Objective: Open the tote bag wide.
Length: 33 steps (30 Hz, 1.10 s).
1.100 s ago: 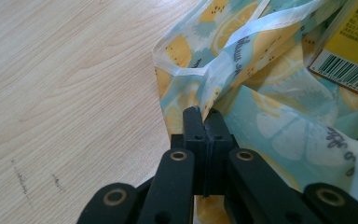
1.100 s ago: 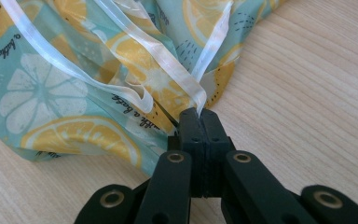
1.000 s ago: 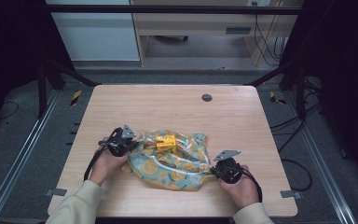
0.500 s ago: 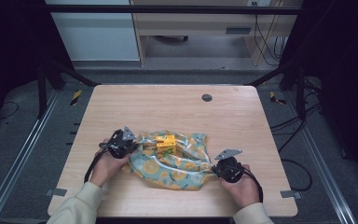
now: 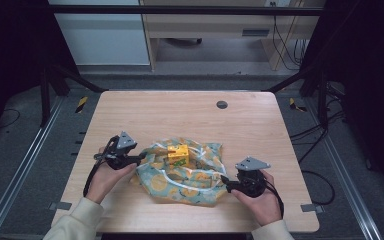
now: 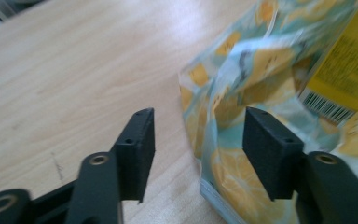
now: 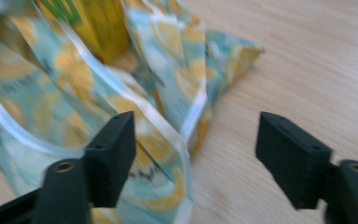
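Note:
A teal cloth printed with orange slices [image 5: 185,175] lies crumpled on the wooden table [image 5: 180,112], with a small yellow box [image 5: 178,154] sitting in its middle. My left gripper [image 5: 141,159] is at the cloth's left edge. It is open, and a fold of cloth [image 6: 223,116] stands between its jaws in the left gripper view [image 6: 198,140]. My right gripper [image 5: 224,182] is at the cloth's right side, open [image 7: 196,144], with the cloth's white-trimmed edge [image 7: 168,130] beside its left jaw. The yellow box [image 7: 100,23] shows behind that.
A dark round grommet [image 5: 222,104] sits in the table's far side. Bare wood lies beyond the cloth and to both sides. Cables [image 5: 310,135] trail on the floor right of the table, and black frame legs [image 5: 55,75] stand around it.
The right gripper has crept slightly left toward the cloth's edge. The left gripper and the cloth look unmoved.

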### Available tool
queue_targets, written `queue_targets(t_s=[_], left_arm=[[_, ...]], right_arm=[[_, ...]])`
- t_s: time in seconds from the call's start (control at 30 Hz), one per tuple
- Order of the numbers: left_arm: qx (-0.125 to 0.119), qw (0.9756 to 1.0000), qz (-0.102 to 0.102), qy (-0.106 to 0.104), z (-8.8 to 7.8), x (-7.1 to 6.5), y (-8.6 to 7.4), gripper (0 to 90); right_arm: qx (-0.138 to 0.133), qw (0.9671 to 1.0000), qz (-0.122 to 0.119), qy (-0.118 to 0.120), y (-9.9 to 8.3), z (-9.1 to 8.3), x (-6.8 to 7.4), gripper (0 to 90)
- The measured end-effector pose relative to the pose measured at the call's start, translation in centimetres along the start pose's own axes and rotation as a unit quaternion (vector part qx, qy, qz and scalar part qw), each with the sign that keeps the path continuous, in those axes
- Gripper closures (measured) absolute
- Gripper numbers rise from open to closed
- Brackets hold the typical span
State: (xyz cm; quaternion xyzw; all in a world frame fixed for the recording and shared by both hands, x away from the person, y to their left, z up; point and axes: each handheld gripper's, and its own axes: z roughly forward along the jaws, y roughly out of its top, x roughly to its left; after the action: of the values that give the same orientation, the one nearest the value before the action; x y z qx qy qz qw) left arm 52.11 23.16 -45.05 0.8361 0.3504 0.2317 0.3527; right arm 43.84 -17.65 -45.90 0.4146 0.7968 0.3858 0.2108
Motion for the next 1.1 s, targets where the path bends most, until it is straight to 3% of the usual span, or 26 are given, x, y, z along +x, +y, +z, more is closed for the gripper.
queue_targets(t_s=[0.13, 0.17, 0.27, 0.43, 0.83, 1.1], left_arm=[[-0.033, 0.9993, -0.016, -0.002, -1.8, 0.3, 0.9, 36.8], [-0.047, 0.9986, -0.024, -0.002, -2.8, 0.5, 1.3, 33.1], [-0.057, 0.9979, -0.031, -0.002, -3.9, 0.6, 1.5, 29.3], [-0.057, 0.9978, -0.033, 0.008, -5.7, 1.0, 0.9, 21.4], [-0.069, 0.9954, -0.060, 0.028, -7.4, 2.5, -0.1, 12.5], [-0.055, 0.9950, -0.072, 0.043, -7.6, 4.2, -1.8, 8.5]], right_arm=[[-0.027, 0.9996, 0.006, 0.003, 0.7, -0.6, 0.3, 20.6], [-0.042, 0.9991, 0.003, -0.003, 1.1, -1.1, 0.5, 18.5], [-0.061, 0.9980, 0.007, -0.012, 1.3, -1.5, 0.4, 15.9], [-0.079, 0.9953, 0.025, -0.049, 1.3, -2.2, -0.6, 11.9], [-0.066, 0.9912, 0.066, -0.094, 0.0, -3.1, -3.2, 7.0], [-0.050, 0.9885, 0.091, -0.110, -1.1, -3.2, -5.0, 6.0]])
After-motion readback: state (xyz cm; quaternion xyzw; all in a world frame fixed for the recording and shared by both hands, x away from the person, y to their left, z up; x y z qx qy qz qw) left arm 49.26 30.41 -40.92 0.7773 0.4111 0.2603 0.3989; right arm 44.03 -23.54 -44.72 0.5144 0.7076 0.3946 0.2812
